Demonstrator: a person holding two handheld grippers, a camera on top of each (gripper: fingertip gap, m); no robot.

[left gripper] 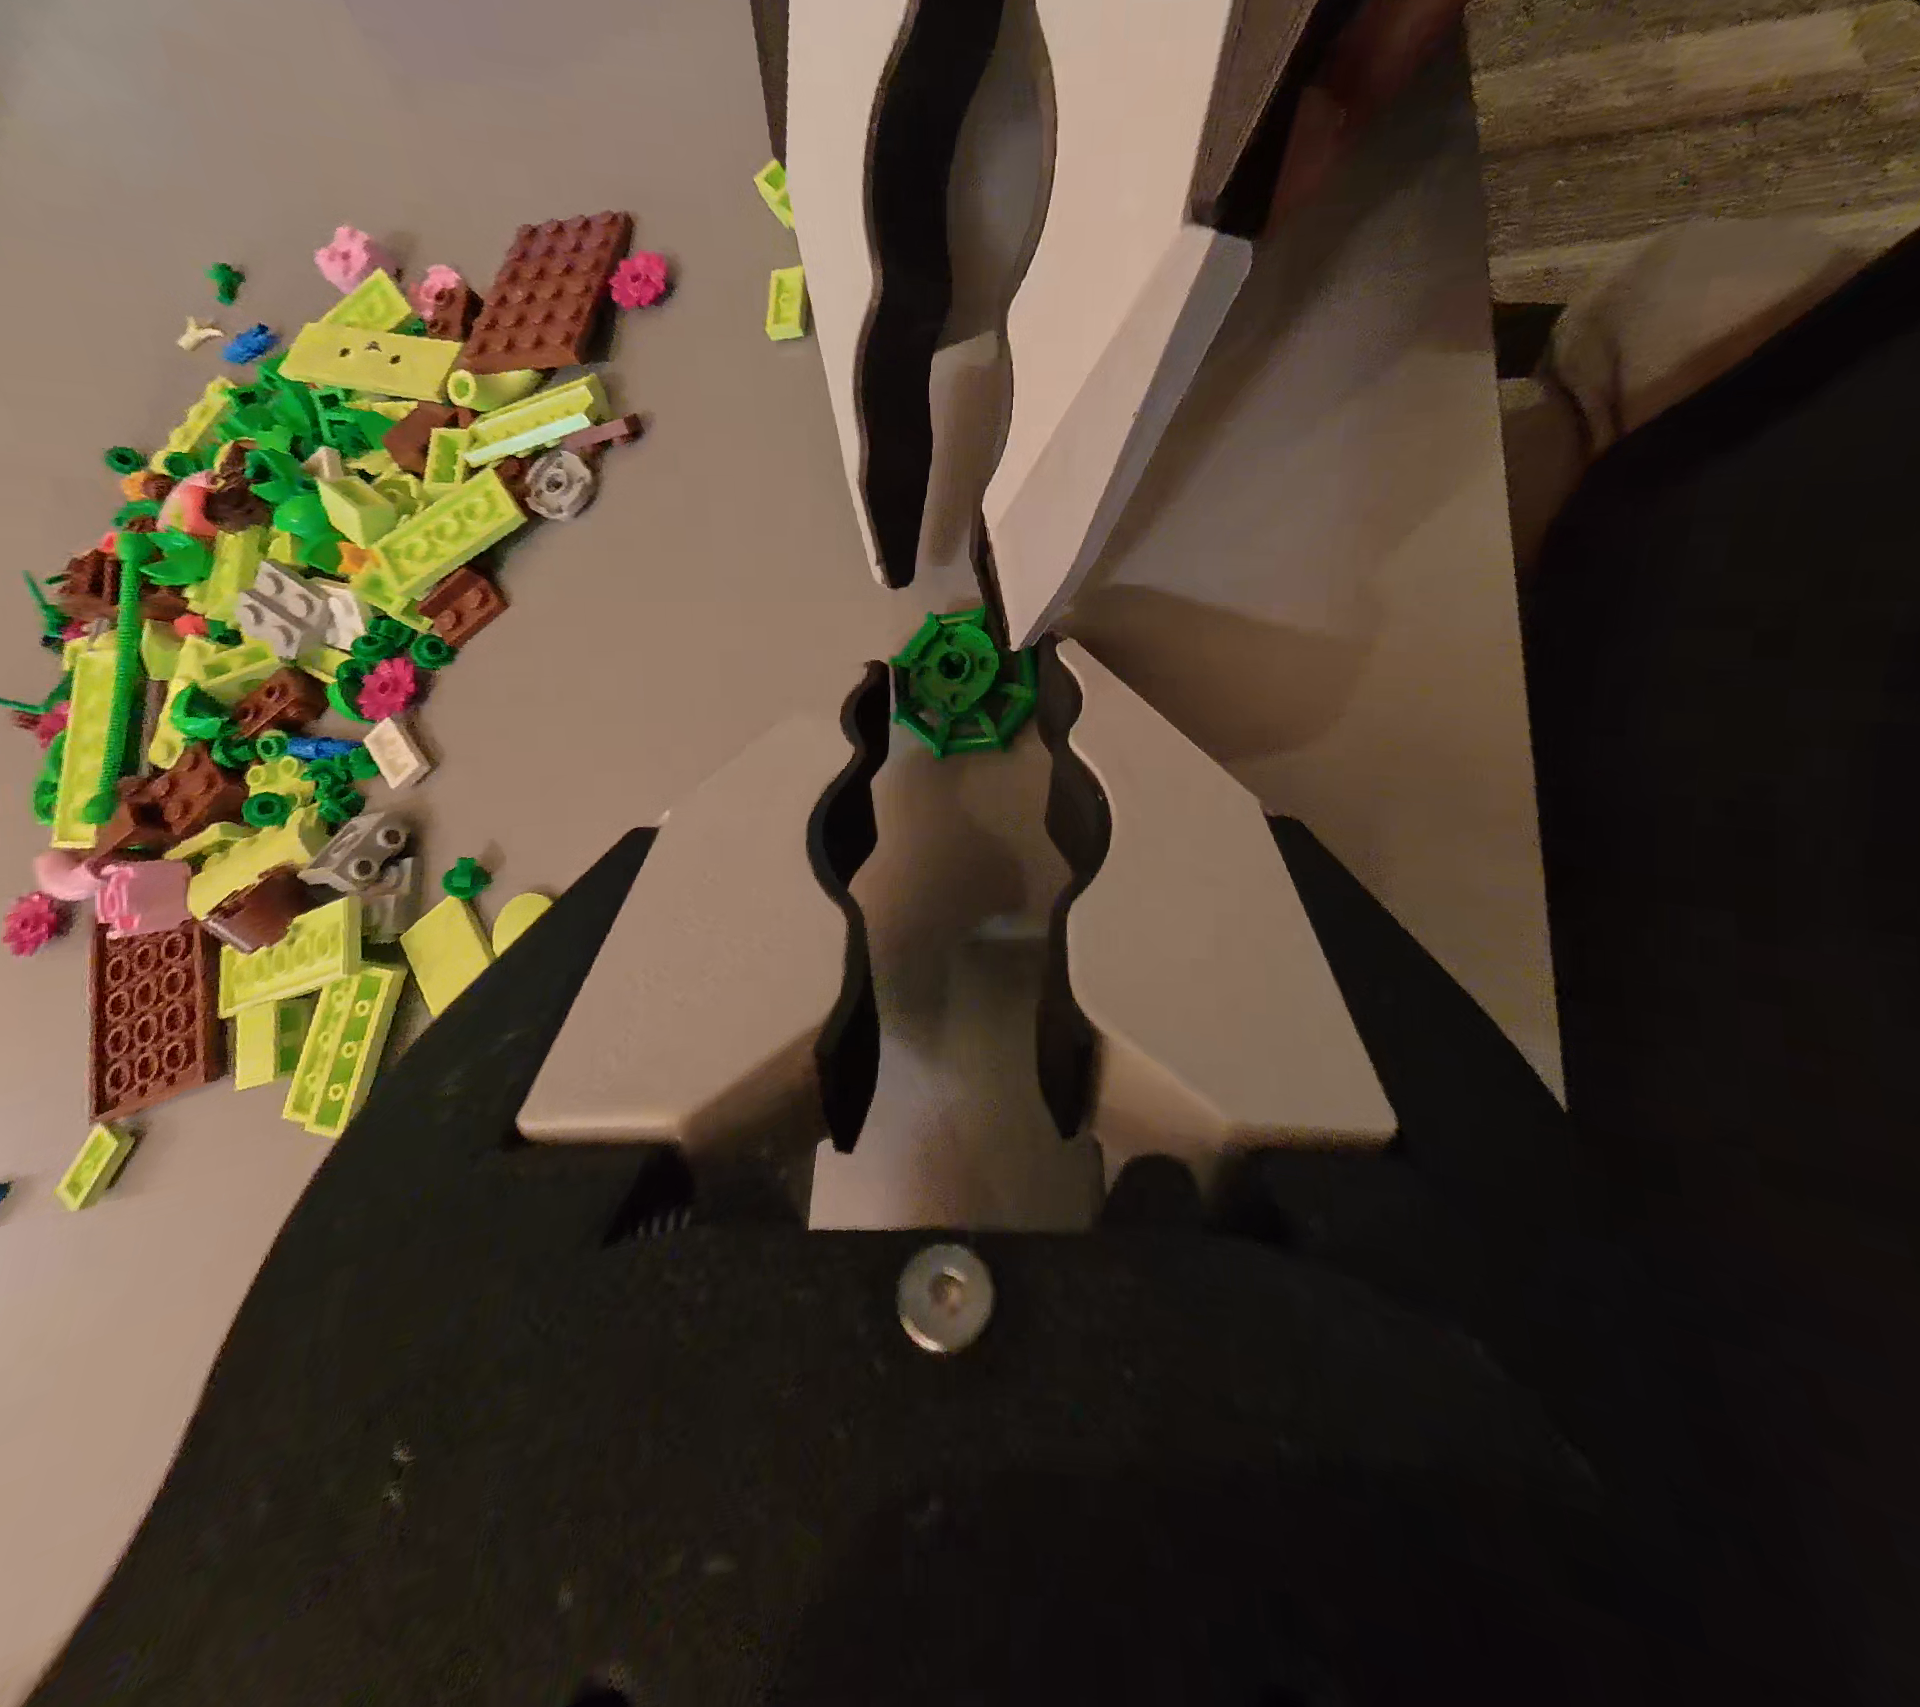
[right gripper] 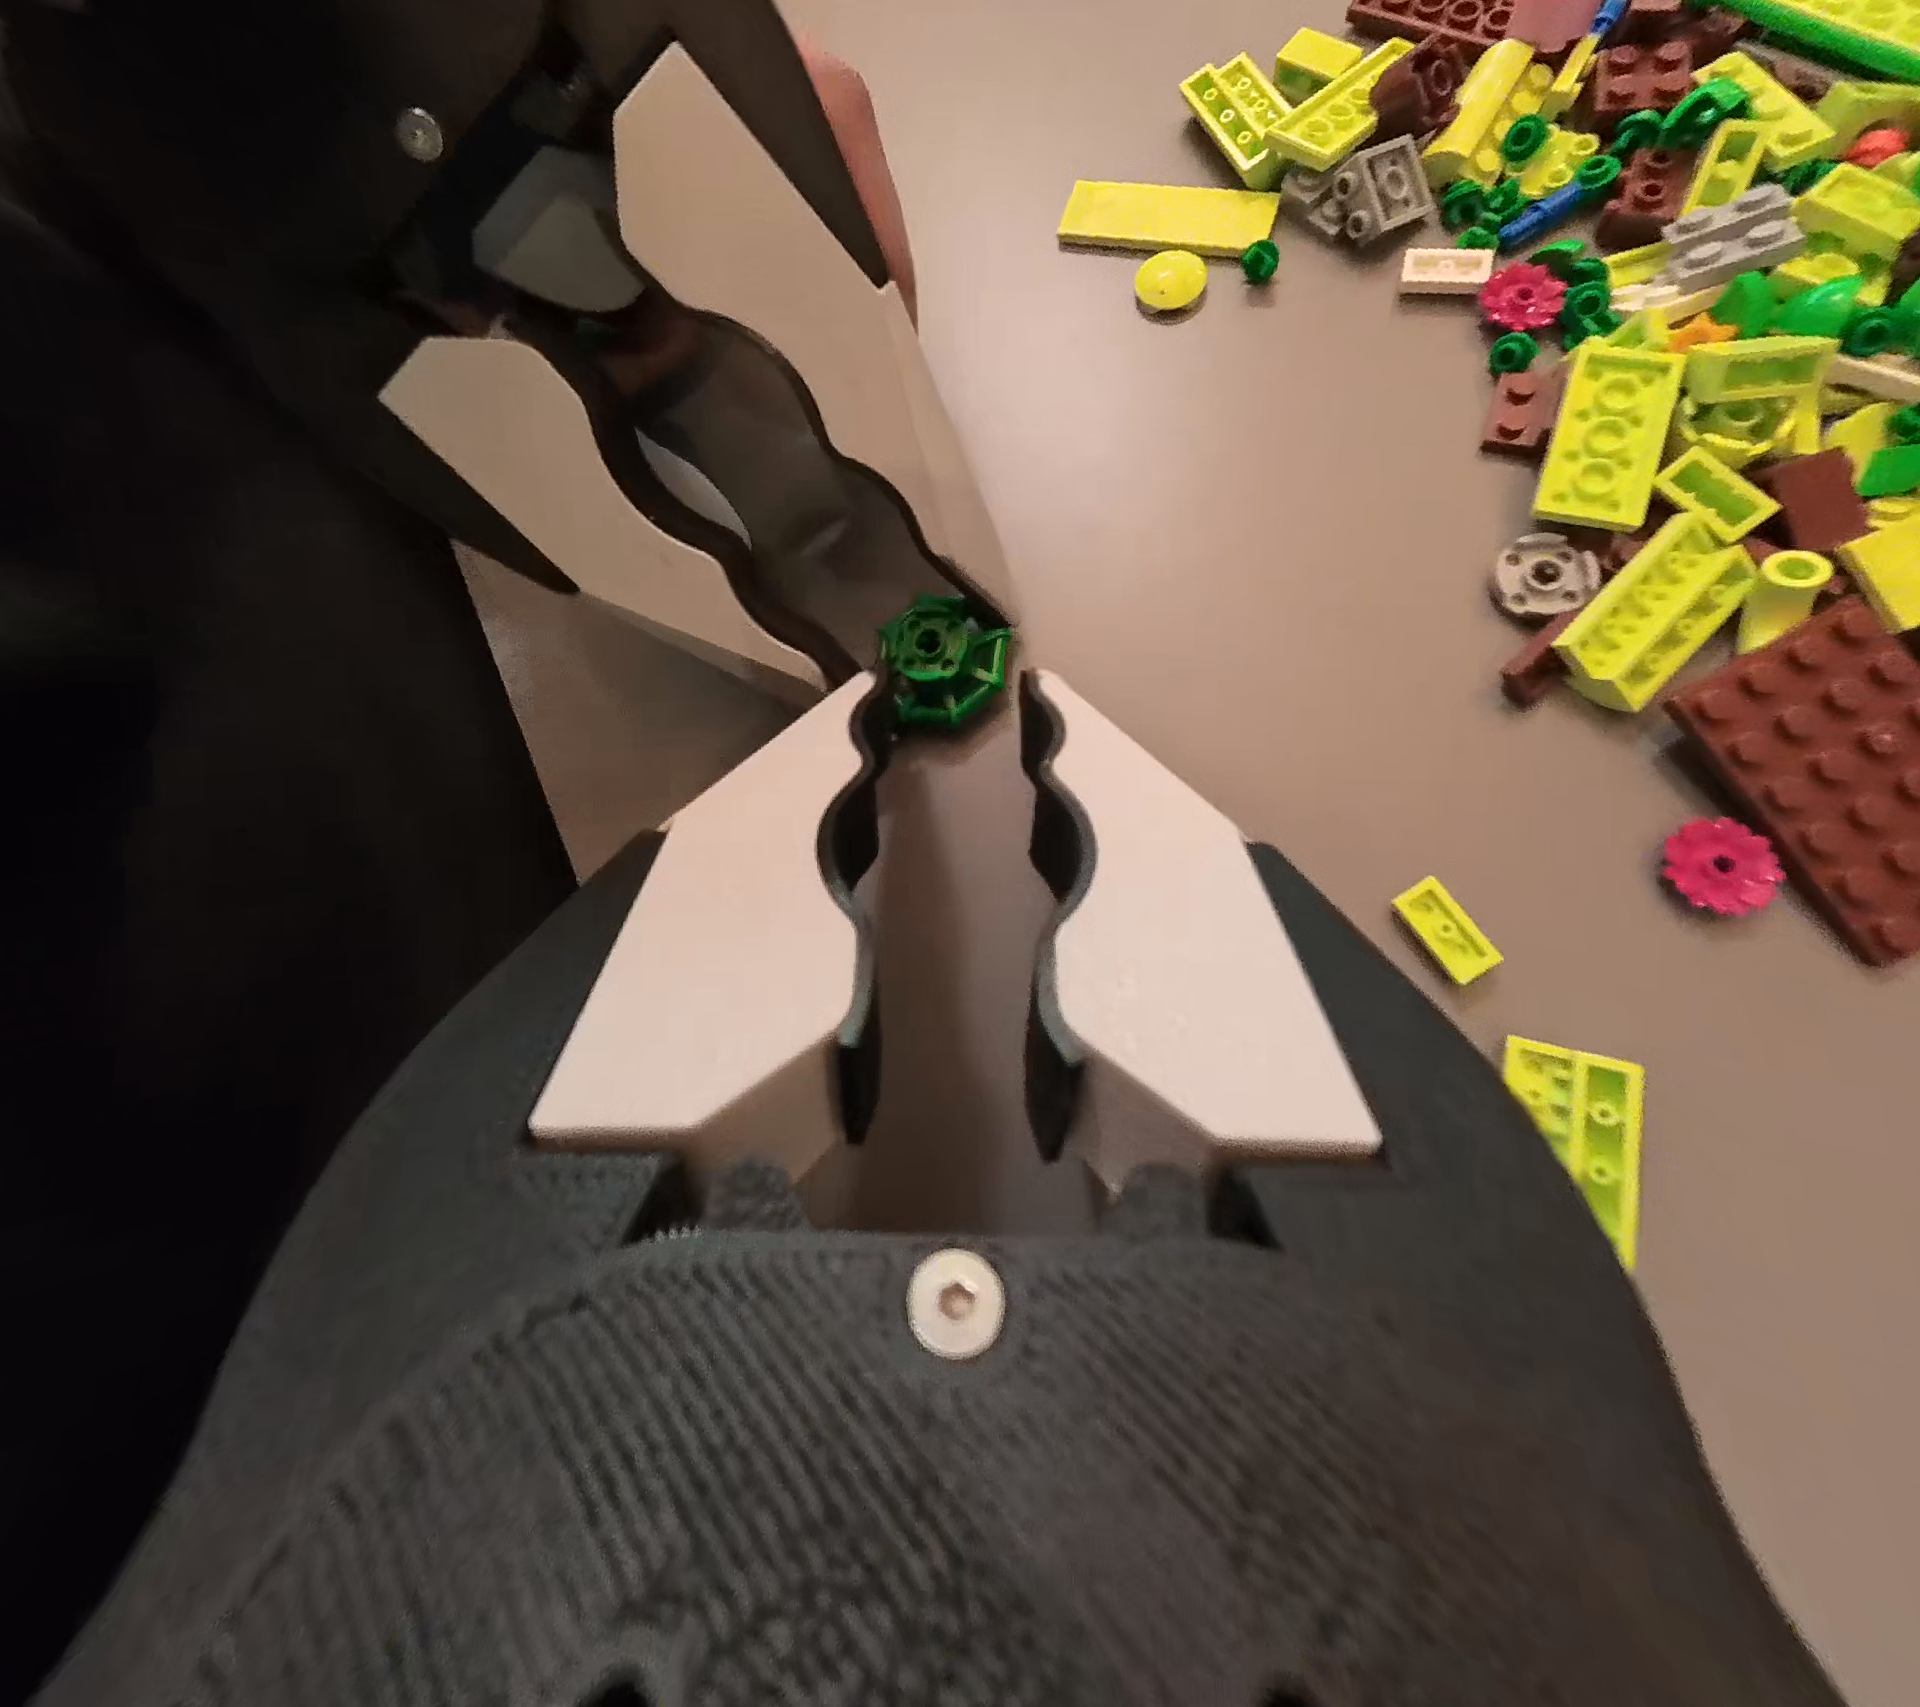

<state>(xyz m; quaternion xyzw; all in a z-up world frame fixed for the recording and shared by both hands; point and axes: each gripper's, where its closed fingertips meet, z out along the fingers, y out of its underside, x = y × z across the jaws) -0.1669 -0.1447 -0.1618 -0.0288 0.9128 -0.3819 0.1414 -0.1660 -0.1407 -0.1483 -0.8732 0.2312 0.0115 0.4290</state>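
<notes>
The left gripper (left gripper: pixel 961 681) is clamped on a small round dark-green plastic leaf-wheel piece (left gripper: pixel 961 683) held above the grey tabletop (left gripper: pixel 644 618). The right gripper (right gripper: pixel 951 691) meets it tip to tip, its fingers parted, one touching the piece. A heap of lime, brown and pink building bricks (left gripper: pixel 281 618) lies well apart.

No text or label can be read anywhere.
</notes>
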